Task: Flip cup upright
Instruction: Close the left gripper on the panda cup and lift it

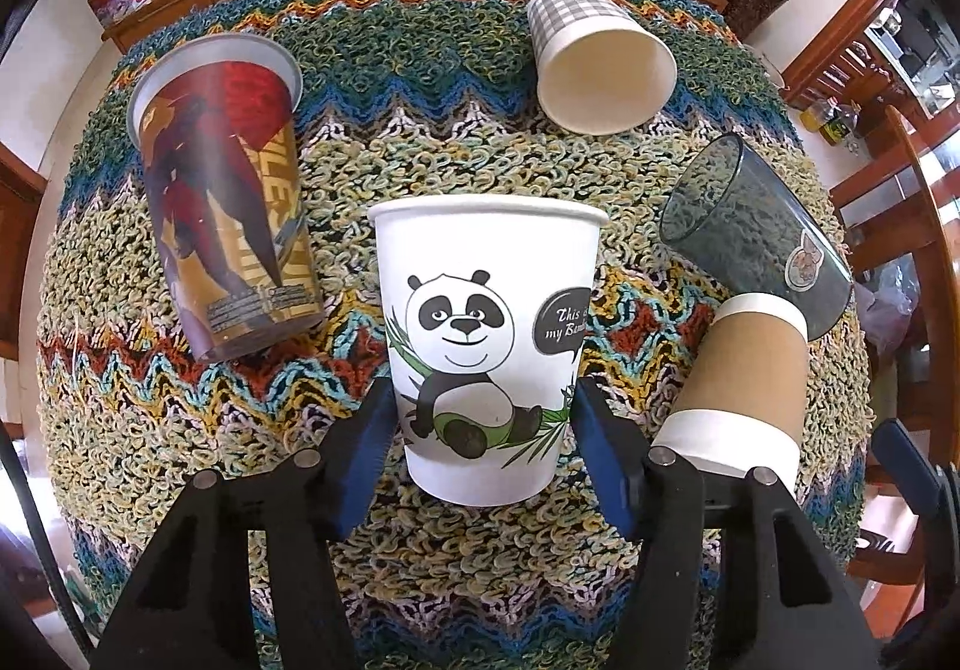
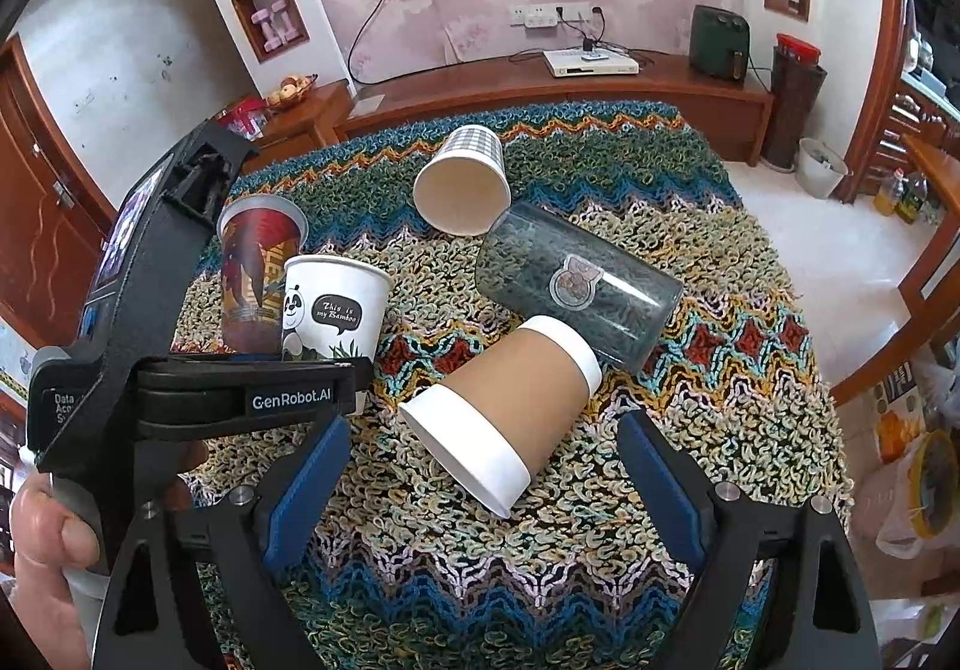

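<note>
A white panda cup [image 1: 486, 340] stands upright on the knitted cloth; it also shows in the right wrist view [image 2: 336, 307]. My left gripper [image 1: 480, 430] has its blue fingers [image 1: 372, 442] against both sides of the cup's lower part. A brown cup with white bands [image 2: 510, 406] lies on its side, mouth toward me, just ahead of my right gripper [image 2: 480, 484], which is open and empty. It also shows in the left wrist view [image 1: 744, 388]. A dark clear tumbler [image 2: 582, 286] and a checked paper cup [image 2: 462, 184] lie on their sides behind it.
A tall printed cup [image 1: 228, 202] stands upright left of the panda cup. The knitted cloth [image 2: 720, 400] covers the table. A wooden TV bench [image 2: 540, 87] runs along the far wall. Wooden chairs [image 1: 900, 250] stand to the right.
</note>
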### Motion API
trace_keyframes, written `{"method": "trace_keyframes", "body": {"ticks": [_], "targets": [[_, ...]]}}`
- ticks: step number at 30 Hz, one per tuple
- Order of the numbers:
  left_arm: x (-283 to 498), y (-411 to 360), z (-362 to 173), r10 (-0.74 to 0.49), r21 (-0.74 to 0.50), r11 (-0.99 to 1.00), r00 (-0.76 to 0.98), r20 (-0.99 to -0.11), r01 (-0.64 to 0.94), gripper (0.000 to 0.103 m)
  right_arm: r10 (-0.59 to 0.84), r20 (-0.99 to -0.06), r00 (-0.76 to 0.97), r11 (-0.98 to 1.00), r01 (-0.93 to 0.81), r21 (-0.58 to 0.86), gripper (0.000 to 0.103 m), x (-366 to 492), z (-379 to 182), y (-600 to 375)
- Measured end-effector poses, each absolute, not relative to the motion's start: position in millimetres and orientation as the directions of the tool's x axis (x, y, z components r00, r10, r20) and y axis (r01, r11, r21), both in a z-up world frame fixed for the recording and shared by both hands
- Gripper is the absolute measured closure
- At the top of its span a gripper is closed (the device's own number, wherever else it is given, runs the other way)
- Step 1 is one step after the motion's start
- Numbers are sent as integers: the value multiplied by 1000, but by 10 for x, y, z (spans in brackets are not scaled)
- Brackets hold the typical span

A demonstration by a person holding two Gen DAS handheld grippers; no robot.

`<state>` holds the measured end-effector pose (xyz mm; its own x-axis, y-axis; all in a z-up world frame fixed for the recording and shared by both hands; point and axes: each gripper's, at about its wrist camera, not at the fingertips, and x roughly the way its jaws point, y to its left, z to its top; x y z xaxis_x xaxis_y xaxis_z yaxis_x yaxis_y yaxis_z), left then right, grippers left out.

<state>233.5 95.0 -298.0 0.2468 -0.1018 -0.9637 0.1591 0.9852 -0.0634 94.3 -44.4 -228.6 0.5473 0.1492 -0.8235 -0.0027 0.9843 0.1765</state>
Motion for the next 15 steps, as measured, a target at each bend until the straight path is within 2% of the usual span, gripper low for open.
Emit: {"method": "trace_keyframes", "body": {"ticks": [10,15], "targets": [[2337,846,-2998,-92,-56,985,225,-970,162,42,164,-825,541,982,-11,188,12,868,-2289,-441],[2102,992,-2917,-67,-33,986,209,-976,161,42,166,-824,542,983,-24,182,12,765,-2239,-431]]}}
